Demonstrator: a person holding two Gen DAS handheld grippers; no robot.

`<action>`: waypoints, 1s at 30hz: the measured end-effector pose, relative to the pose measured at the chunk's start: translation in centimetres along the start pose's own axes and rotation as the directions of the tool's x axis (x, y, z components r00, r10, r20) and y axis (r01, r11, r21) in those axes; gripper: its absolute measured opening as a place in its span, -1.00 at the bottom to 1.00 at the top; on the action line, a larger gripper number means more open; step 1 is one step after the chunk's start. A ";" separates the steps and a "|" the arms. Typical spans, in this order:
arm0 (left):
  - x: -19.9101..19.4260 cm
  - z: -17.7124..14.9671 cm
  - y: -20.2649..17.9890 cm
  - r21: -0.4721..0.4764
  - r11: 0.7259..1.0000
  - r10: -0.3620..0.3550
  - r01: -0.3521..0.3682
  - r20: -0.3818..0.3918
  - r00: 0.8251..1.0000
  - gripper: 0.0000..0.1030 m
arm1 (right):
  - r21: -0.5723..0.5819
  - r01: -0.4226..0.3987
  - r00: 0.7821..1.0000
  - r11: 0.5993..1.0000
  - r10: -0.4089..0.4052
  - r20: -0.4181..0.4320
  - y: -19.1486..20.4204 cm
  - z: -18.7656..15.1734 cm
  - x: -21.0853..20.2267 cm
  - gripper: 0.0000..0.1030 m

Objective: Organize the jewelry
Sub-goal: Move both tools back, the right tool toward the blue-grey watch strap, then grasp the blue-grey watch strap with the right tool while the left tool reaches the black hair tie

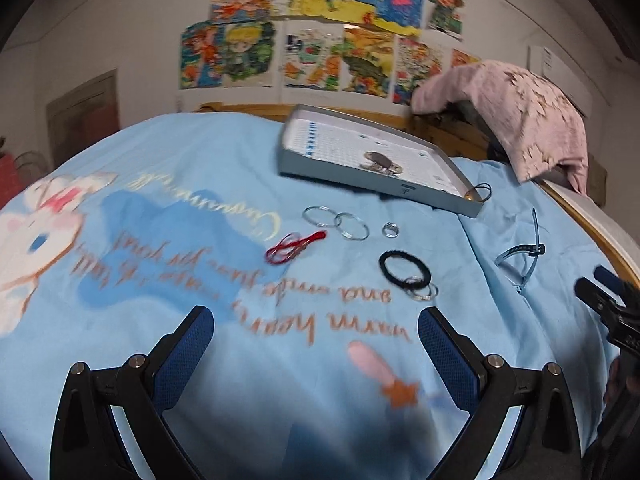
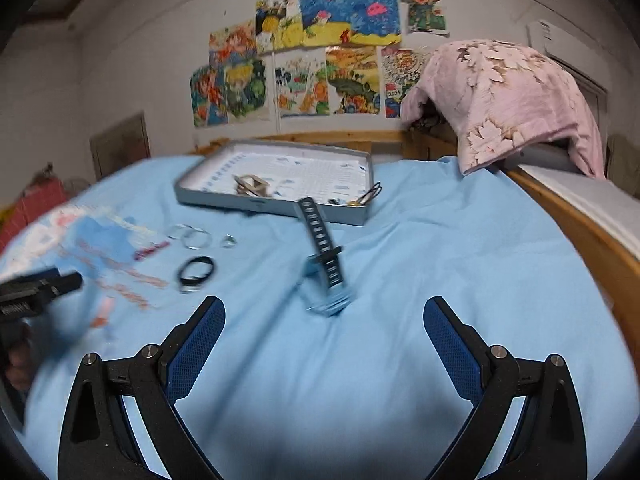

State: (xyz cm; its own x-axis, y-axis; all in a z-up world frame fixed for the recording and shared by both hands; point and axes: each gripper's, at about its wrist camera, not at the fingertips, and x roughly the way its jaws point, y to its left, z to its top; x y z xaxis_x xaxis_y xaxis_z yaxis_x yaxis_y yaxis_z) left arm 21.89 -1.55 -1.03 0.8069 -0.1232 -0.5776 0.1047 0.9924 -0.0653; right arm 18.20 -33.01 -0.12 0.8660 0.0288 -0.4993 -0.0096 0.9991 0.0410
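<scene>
A grey tin tray (image 1: 344,168) lies on the blue bedspread and holds a metal piece (image 1: 380,162) and a black loop with a gold bit at its right corner (image 1: 478,192). In front of it lie two silver bangles (image 1: 336,220), a small ring (image 1: 390,229), a red cord (image 1: 294,246), a black hair tie (image 1: 404,266) with small rings (image 1: 422,290), and a blue watch (image 1: 520,250). My left gripper (image 1: 316,344) is open and empty, short of the hair tie. My right gripper (image 2: 324,332) is open and empty, just short of the watch (image 2: 326,268); the tray (image 2: 276,204) lies beyond.
A pink cloth (image 1: 516,120) drapes over the wooden bed frame (image 2: 580,224) at the back right. Drawings (image 1: 320,32) hang on the wall behind. The right gripper's body shows at the left wrist view's right edge (image 1: 612,312). The bedspread (image 2: 460,260) has printed lettering on its left half.
</scene>
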 end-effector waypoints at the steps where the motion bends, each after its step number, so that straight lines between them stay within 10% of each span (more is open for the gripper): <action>1: 0.7 0.4 -0.2 0.007 1.000 -0.012 0.012 -0.003 1.000 1.00 | -0.020 -0.003 1.000 1.000 0.002 -0.013 -0.1 0.4 0.8 0.89; 10: 8.5 3.2 -0.5 -0.091 0.986 -0.151 0.140 -0.133 0.980 0.32 | -0.064 -0.036 0.998 0.997 0.032 -0.055 0.4 1.6 4.5 0.89; 30: 14.5 3.0 -2.3 -0.074 0.967 -0.255 0.245 -0.212 0.943 -0.43 | 0.020 -0.174 0.973 0.985 0.175 -0.148 0.1 0.2 10.0 0.57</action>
State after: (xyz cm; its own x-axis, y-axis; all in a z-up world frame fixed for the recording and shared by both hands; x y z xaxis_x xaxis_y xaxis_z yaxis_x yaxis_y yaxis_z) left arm 35.11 -5.63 -6.78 0.6114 -0.3680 -0.7006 0.2560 0.9297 -0.2649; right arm 26.94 -32.60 -4.90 0.7675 0.2073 -0.6066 -0.1499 0.9781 0.1445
